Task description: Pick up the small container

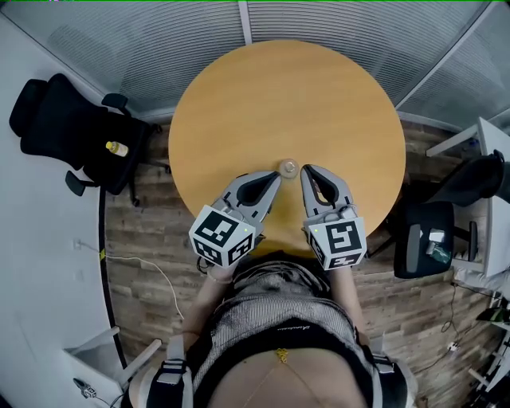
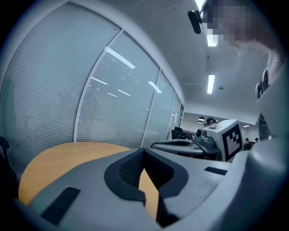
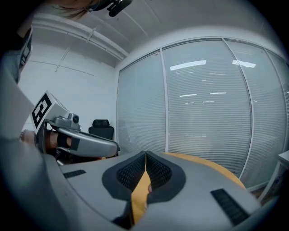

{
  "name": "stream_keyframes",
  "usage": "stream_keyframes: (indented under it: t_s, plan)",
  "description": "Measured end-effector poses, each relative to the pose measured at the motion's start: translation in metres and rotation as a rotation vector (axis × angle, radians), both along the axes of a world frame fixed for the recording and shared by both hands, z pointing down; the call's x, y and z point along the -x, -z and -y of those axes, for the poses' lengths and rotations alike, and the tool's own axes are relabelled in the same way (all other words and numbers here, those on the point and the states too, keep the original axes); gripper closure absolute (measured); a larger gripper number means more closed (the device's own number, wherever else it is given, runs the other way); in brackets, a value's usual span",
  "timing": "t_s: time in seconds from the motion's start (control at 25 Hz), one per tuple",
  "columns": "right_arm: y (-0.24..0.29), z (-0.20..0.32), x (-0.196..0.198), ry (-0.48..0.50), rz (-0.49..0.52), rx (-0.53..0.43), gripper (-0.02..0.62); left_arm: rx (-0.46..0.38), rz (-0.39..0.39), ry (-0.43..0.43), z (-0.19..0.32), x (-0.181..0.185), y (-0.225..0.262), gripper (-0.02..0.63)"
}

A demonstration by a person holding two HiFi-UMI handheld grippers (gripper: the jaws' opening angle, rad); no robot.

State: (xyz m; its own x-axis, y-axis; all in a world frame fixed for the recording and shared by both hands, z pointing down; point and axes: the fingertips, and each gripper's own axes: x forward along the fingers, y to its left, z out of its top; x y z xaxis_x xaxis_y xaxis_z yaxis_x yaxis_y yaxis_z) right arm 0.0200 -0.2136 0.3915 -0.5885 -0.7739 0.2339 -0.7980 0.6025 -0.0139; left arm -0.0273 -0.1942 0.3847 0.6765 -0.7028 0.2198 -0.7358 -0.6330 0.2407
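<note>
Round wooden worktop (image 1: 287,96) seen from above, with a person standing at its near edge and holding one gripper in each hand. The small container (image 1: 288,167), a low round object with a pale top, stands on the worktop in its near half, about midway across. The left gripper (image 1: 277,176) and right gripper (image 1: 304,170) reach in over the worktop's near edge and converge, so that their tips lie just beside the container on either side; whether either tip touches it cannot be told. In the left gripper view the jaws are closed, tips meeting, with nothing gripped and only a sliver of worktop showing through the hollow behind the tips. The right gripper view shows the same: jaws together at the tips, empty, the orange worktop visible through the slit below. Each gripper carries its marker cube (image 1: 221,236) at the rear, off the worktop's near edge. A black office chair (image 1: 76,131) stands to the left of the worktop with a small yellow bottle (image 1: 117,148) on its seat; a second dark chair (image 1: 422,239) stands to its right. A curved wall of blinds (image 1: 199,24) runs beyond the worktop's far edge.
</note>
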Motion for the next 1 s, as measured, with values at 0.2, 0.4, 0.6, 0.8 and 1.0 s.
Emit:
stream_keyframes:
  t_s: [0.2,0.4,0.6,0.8,1.0]
  plan:
    - [-0.001,0.000,0.001,0.022,0.001,-0.004,0.575,-0.007,0.007,0.006,0.004,0.000,0.000,0.601]
    - [-0.005,0.002,0.002,0.022,0.005,0.005,0.575,-0.001,-0.004,0.007,0.006,0.000,-0.004,0.601]
    - [-0.009,0.004,0.000,0.015,0.025,0.011,0.575,0.001,-0.015,0.001,0.006,-0.001,-0.007,0.601]
    - [-0.010,0.003,0.001,0.016,0.028,0.014,0.575,0.003,-0.010,-0.001,0.006,0.004,-0.007,0.601]
    - [-0.012,0.005,0.007,0.024,0.031,0.016,0.575,0.020,-0.008,-0.001,0.008,0.008,-0.013,0.601]
